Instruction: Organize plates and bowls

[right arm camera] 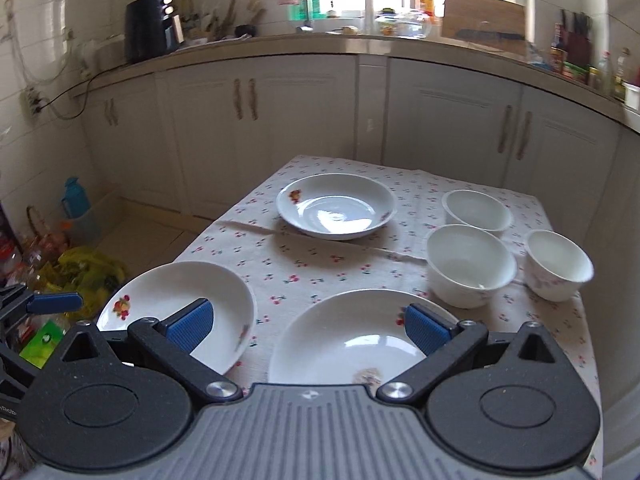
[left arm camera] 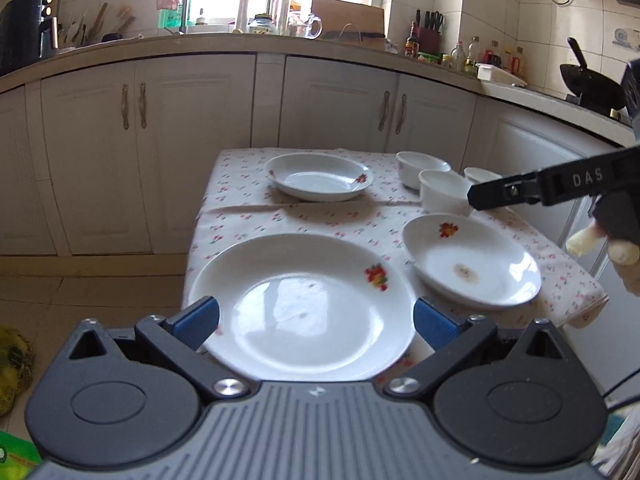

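Three white plates and three white bowls sit empty on the cloth-covered table (right arm camera: 332,268): near-left plate (left arm camera: 308,304), near-right plate (right arm camera: 352,340), far plate (right arm camera: 336,206), bowls (right arm camera: 472,266) along the right edge. The left gripper (left arm camera: 316,320) hovers level over the near-left plate, jaws wide, holding nothing; the right gripper (right arm camera: 308,328) hovers likewise over the near edge, jaws wide.

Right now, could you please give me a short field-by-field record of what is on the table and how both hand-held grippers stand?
surface: table under a cherry-print cloth
plates: three, none stacked: near-left plate, near-right plate, far plate
bowls: three, upright, grouped at the right: far bowl, middle bowl, right bowl
left hand-held gripper: open, over the near-left plate, holding nothing
right hand-held gripper: open, over the near-right plate, holding nothing
task progress: nothing stacked yet
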A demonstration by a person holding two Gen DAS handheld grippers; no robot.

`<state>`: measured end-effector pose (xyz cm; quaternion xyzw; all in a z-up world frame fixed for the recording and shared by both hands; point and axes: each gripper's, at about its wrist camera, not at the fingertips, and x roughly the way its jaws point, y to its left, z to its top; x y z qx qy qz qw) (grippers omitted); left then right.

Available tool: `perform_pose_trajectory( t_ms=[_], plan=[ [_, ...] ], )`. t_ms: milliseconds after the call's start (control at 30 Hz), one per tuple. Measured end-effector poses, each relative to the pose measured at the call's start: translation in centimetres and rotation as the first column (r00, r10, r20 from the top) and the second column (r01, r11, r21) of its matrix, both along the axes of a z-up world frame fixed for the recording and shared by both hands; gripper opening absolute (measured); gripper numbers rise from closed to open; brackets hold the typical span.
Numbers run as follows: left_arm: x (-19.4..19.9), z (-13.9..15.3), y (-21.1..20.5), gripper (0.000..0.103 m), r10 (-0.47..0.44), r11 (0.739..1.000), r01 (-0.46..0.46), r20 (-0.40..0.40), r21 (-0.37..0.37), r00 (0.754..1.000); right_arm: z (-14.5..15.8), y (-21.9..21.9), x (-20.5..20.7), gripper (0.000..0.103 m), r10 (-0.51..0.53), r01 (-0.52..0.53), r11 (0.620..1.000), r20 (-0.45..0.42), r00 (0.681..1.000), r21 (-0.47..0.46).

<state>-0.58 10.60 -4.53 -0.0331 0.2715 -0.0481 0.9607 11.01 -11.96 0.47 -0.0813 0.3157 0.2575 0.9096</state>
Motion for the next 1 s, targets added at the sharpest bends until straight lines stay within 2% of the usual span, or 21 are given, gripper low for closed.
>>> perform_pose_trajectory(
  t_ms=[133,267,367,567,833,1000],
  plan=[
    [-1.0,-1.3,1.5,0.102,-0.002,1.0,0.002,-0.025,0.029,1.0,-0.5,1.8,0.4,0.103,0.067,-0.067,0.998,0.003,0.998,0.009],
    [-1.3,-2.6,2.3,0.102,-0.044,0.997,0.047,-0.062,0.056,0.997,-1.0,3.2,1.0,0.103,0.122,-0.122,0.992,-0.012,0.992,0.007],
    [-1.1,-3.4,2.8,0.102,-0.076,0.996,0.08,-0.081,0.05,0.994,-1.5,4.1,1.5,0.103,0.154,-0.154,0.988,-0.027,0.988,-0.001],
    [0.1,-4.4,3.2,0.102,-0.153,0.987,0.157,-0.086,0.045,0.984,-2.8,5.7,2.5,0.103,0.208,-0.209,0.978,-0.071,0.976,-0.011],
    [1.6,-5.2,2.7,0.102,-0.224,0.966,0.235,-0.103,0.111,0.969,-4.2,7.5,4.4,0.103,0.262,-0.267,0.963,-0.122,0.957,-0.03],
    [2.0,-5.2,3.0,0.102,-0.257,0.958,0.268,-0.105,0.1,0.961,-5.0,8.3,6.3,0.103,0.281,-0.289,0.957,-0.169,0.945,-0.024]
  ],
)
